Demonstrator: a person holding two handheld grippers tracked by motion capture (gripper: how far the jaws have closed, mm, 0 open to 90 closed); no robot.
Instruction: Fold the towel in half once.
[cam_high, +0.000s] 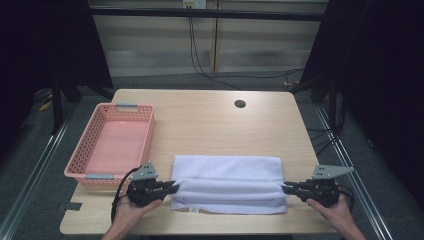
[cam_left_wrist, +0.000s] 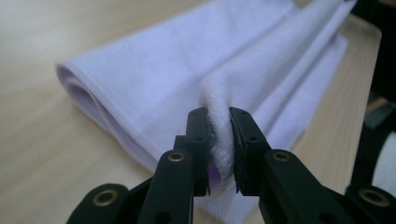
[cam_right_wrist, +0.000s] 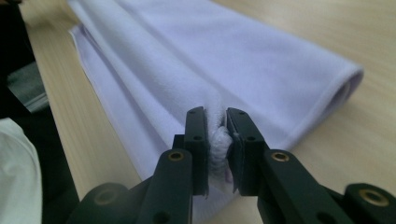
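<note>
Left gripper (cam_left_wrist: 219, 154) pinches white towel (cam_high: 227, 182) at its left end | right gripper (cam_right_wrist: 215, 154) pinches its right end | gripper views: fabric bunched between jaws | high view: towel folded on table (cam_high: 210, 120), pink basket (cam_high: 112, 142) far-left

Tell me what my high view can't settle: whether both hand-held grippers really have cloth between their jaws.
Observer: The left hand-held gripper does. Its own view shows a ridge of the white towel pinched between closed jaws.
Operator: Now report the right one.
Observer: The right hand-held gripper is shut on the towel's other end, with a bunched wad of cloth squeezed between the jaws.
Operator: Describe how the far long edge lies.
Observer: From the left gripper view it is a rounded fold with an open loop at the end, resting on the table.
</note>
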